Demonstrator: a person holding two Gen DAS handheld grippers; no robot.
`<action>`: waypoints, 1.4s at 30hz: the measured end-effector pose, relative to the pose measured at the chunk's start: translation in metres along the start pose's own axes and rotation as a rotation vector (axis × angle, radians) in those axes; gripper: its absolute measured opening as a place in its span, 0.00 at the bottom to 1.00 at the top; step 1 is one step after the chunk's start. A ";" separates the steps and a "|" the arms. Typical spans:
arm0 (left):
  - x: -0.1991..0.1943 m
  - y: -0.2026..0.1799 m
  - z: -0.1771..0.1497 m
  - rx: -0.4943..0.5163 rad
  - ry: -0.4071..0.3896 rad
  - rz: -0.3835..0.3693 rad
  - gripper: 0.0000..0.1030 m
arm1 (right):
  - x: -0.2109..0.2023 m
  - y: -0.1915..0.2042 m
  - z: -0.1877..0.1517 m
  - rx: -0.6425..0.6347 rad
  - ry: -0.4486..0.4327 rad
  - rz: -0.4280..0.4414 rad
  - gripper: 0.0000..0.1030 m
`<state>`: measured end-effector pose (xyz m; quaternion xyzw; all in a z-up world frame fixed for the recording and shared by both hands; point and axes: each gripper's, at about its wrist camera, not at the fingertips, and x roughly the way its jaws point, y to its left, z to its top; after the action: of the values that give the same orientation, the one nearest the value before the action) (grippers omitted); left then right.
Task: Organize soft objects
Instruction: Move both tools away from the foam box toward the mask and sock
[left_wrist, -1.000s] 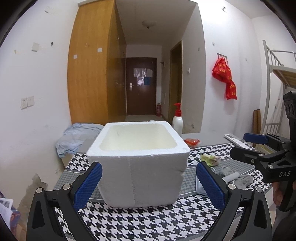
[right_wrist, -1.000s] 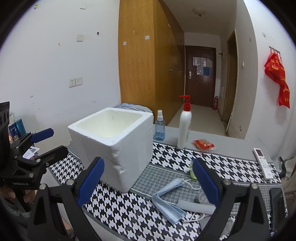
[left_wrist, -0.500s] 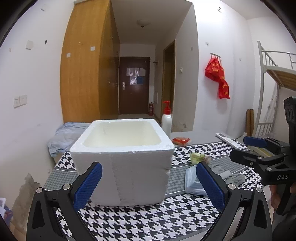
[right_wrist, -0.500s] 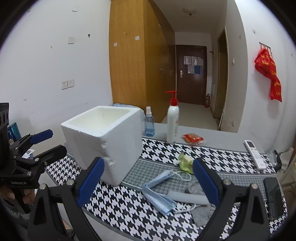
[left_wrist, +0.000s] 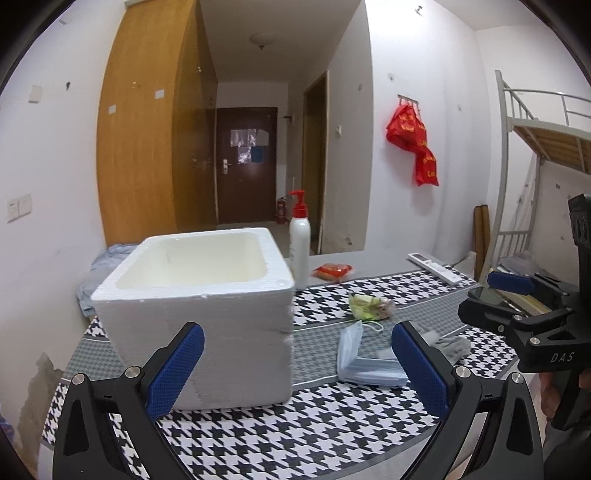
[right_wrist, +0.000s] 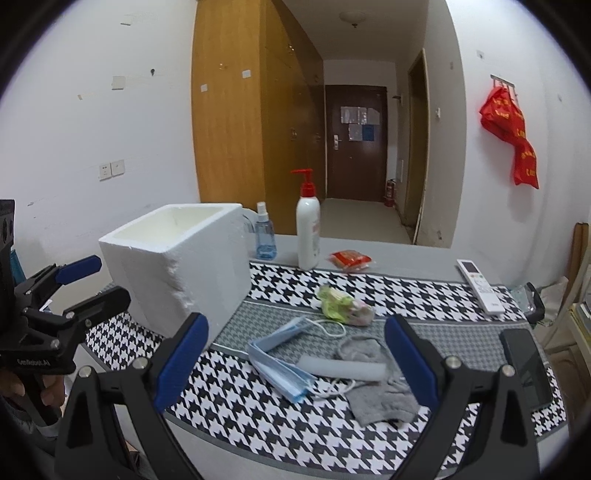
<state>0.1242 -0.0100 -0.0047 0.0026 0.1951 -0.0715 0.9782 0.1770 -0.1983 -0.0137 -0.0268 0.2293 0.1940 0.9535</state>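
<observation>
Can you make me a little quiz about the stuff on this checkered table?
1. True or false: the foam box already has the masks inside.
2. What lies closest to the right gripper? A) blue masks B) remote C) spray bottle
3. What colour is the pump on the lotion bottle?

Key:
1. False. As far as its inside shows, it looks empty; the masks lie on the table.
2. A
3. Red

In the left wrist view, the left gripper's right finger (left_wrist: 419, 373) is covering part of the face masks (left_wrist: 364, 363) and gray sock (left_wrist: 452, 345). The foam box (left_wrist: 207, 317) is hiding the spray bottle.
</observation>
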 end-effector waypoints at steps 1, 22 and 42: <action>0.001 -0.002 0.000 0.004 0.004 -0.004 0.99 | -0.001 -0.002 -0.001 0.003 0.002 -0.005 0.95; 0.031 -0.041 -0.005 0.053 0.064 -0.083 0.99 | -0.003 -0.037 -0.027 0.057 0.056 -0.096 0.95; 0.066 -0.061 -0.013 0.061 0.143 -0.101 0.99 | 0.019 -0.066 -0.050 0.096 0.137 -0.111 0.95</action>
<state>0.1707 -0.0790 -0.0409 0.0275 0.2622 -0.1261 0.9564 0.1964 -0.2596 -0.0688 -0.0071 0.3012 0.1272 0.9450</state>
